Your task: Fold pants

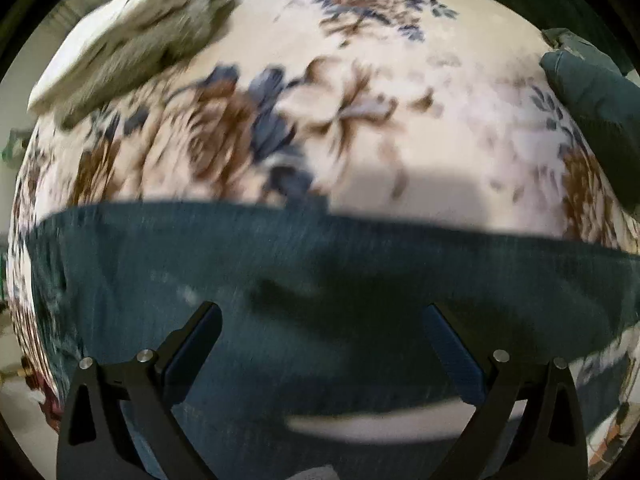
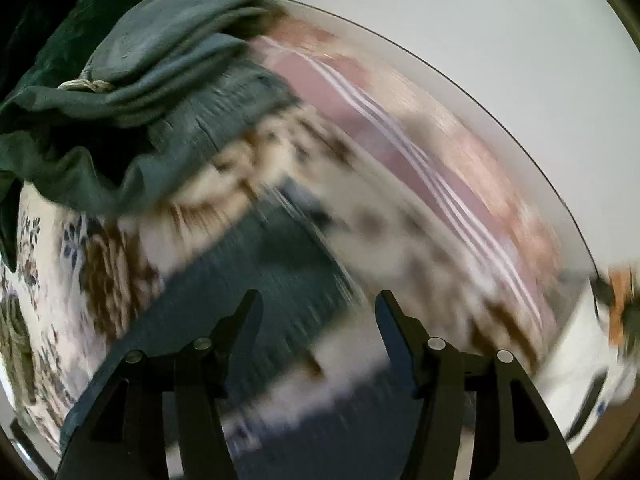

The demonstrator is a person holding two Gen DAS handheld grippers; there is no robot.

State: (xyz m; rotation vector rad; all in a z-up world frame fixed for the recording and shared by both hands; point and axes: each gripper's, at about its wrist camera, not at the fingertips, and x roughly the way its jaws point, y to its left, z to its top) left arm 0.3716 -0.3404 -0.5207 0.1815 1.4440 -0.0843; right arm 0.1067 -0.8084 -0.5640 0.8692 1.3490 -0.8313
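Left wrist view: the left gripper [image 1: 322, 312] was held with its jaws spread wide and nothing between them, above a flat band of the dark teal pants [image 1: 280, 280]. The pants were laid across the floral bedspread [image 1: 360, 128]. Beyond the pants, a folded beige-grey cloth [image 1: 132, 44] was seen on the bedspread, and further teal fabric [image 1: 592, 100] lay at its right margin.

Right wrist view, heavily motion-blurred: the right gripper [image 2: 318, 308] was likewise held apart and empty over a strip of the pants [image 2: 256, 272]. A bunched heap of teal garment [image 2: 152, 92] was recorded farther up the bedspread [image 2: 52, 280].
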